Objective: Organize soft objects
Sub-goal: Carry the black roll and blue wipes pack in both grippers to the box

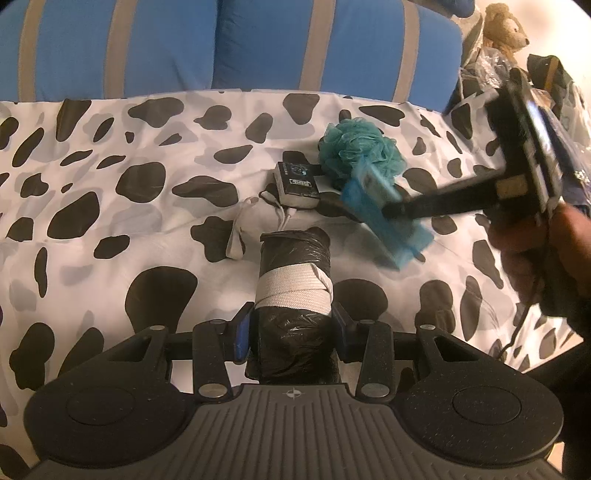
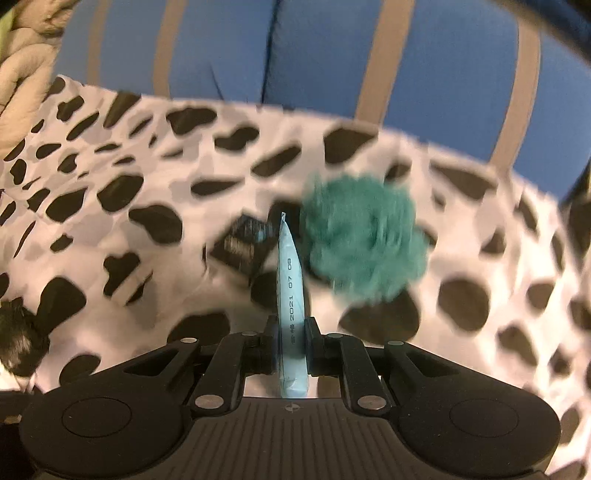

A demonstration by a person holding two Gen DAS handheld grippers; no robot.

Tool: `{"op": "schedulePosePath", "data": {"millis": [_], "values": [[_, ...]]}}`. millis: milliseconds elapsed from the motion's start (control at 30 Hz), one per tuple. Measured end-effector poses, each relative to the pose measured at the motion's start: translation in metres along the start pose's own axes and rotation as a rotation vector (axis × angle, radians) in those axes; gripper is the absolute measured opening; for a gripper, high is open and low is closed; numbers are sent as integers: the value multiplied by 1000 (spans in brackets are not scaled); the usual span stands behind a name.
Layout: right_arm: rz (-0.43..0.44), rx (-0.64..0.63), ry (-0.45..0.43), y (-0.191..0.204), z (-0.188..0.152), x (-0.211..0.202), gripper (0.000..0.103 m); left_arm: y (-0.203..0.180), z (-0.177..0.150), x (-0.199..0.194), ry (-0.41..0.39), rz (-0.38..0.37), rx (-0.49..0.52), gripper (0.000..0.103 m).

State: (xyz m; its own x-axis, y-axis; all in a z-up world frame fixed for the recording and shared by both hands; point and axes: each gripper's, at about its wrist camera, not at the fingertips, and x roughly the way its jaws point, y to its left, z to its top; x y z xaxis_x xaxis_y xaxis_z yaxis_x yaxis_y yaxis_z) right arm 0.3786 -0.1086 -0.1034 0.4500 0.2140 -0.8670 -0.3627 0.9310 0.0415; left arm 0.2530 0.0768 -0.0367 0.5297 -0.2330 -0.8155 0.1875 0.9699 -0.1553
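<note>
My left gripper [image 1: 291, 325] is shut on a roll of black plastic bags [image 1: 293, 266] bound with a white band, held over the cow-print sheet [image 1: 110, 206]. My right gripper [image 2: 291, 332] is shut on a flat light-blue packet [image 2: 291, 291] held edge-on; the same packet [image 1: 384, 214] shows blurred in the left wrist view, above the sheet. A teal mesh bath pouf [image 1: 360, 149] lies on the sheet beyond the packet, also in the right wrist view [image 2: 364, 240]. A small black box [image 1: 297, 182] lies left of the pouf, also in the right wrist view [image 2: 240, 243].
Blue cushions with grey stripes [image 1: 258, 44] stand behind the sheet. A white cord [image 1: 243, 221] lies beside the black box. A brown teddy bear [image 1: 506, 26] and dark bags sit at the far right. A beige knitted blanket [image 2: 22, 81] lies at the left.
</note>
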Motion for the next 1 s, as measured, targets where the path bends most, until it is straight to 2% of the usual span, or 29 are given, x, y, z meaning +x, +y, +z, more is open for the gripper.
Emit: {"op": "schedulePosePath", "data": {"millis": [167, 400, 700, 1000], "values": [[-19, -37, 6, 4, -10, 17, 17, 3, 1, 2, 1, 7, -11, 41], [-7, -9, -24, -2, -10, 11, 16, 1, 0, 4, 3, 4, -5, 41], [-11, 1, -89, -13, -20, -27, 16, -7, 2, 4, -22, -9, 21, 41], [24, 98, -151, -36, -57, -84, 16, -22, 7, 7, -60, 4, 49, 41]]}}
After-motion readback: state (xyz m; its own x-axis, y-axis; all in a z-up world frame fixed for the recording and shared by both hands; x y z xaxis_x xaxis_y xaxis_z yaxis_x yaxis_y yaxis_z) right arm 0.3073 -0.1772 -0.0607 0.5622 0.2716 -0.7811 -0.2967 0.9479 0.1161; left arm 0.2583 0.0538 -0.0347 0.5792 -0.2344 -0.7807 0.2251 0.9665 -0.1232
